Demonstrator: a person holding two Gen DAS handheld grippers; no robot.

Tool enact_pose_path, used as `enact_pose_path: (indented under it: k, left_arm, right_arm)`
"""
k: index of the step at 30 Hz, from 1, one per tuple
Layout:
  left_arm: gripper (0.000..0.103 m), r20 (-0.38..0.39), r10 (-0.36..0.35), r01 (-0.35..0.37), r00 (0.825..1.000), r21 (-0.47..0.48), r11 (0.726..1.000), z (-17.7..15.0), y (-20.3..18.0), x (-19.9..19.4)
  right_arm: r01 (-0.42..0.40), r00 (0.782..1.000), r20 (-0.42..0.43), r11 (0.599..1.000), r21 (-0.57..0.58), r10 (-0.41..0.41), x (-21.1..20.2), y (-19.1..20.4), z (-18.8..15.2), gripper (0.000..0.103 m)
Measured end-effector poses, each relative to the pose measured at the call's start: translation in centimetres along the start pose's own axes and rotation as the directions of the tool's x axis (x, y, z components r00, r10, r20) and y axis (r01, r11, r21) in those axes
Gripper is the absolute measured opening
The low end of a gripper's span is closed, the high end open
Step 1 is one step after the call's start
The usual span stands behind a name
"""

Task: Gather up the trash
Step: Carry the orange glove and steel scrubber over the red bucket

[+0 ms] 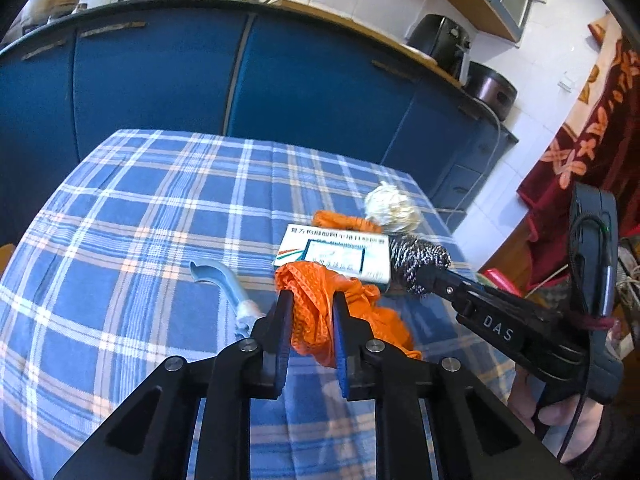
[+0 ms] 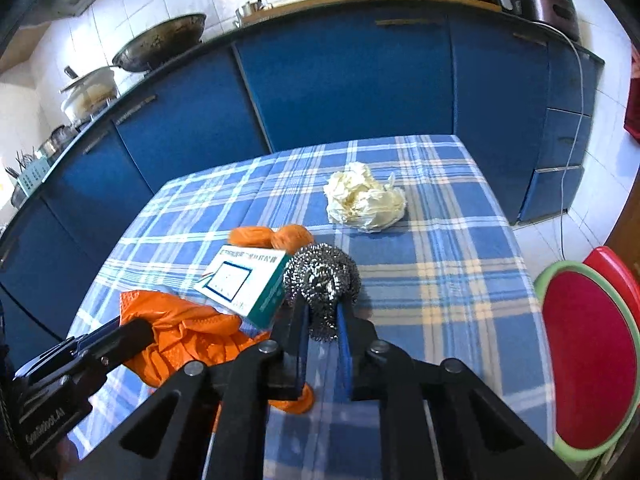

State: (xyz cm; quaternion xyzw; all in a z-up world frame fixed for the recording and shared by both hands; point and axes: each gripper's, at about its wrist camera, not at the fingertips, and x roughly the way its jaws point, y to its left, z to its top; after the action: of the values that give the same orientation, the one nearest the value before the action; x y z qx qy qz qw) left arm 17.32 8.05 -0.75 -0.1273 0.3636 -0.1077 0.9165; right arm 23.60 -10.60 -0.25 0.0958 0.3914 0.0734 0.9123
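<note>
My left gripper (image 1: 310, 300) is shut on an orange mesh bag (image 1: 316, 312) above the blue plaid table (image 1: 140, 220); the bag also shows in the right wrist view (image 2: 188, 328). My right gripper (image 2: 322, 312) is shut on a steel wool scrubber (image 2: 322, 276), also seen in the left wrist view (image 1: 418, 262). A white and teal medicine box (image 1: 336, 254) lies on the mesh bag between the grippers; it also shows in the right wrist view (image 2: 248, 284). A crumpled white plastic wad (image 2: 362, 198) lies farther back on the table. A light blue plastic handle (image 1: 224, 284) lies left of the bag.
Blue kitchen cabinets (image 1: 160, 80) run behind the table, with a wok (image 2: 160, 40) and pots on the counter. A red basin with a green rim (image 2: 588, 360) stands on the floor right of the table. A red patterned cloth (image 1: 592, 120) hangs at right.
</note>
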Motion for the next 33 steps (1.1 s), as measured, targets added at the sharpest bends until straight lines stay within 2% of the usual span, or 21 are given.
enact_pose_path:
  k: [11, 19, 25, 33]
  left_arm:
    - [0.018, 0.051, -0.017, 0.016, 0.999, 0.022, 1.0, -0.1, -2.0, -3.5]
    - [0.018, 0.074, -0.033, 0.03, 0.997, 0.038, 0.999, -0.3, -3.5, -5.3]
    - [0.018, 0.091, -0.046, 0.041, 0.995, 0.06, 0.997, -0.4, -4.7, -6.2]
    - [0.018, 0.098, -0.047, 0.042, 0.994, 0.054, 0.998, -0.1, -6.0, -5.3]
  right_arm:
    - [-0.042, 0.998, 0.053, 0.998, 0.043, 0.04, -5.1, -1.3, -1.6, 0.015]
    - [-0.011, 0.996, 0.093, 0.999, 0.052, 0.006, -8.0, -2.6, -2.8, 0.015]
    - [0.039, 0.997, 0.06, 0.998, 0.047, -0.042, -8.2, -4.0, -4.8, 0.015]
    - [0.045, 0.999, -0.002, 0.997, 0.057, -0.045, -7.5, -5.7, -7.6, 0.015]
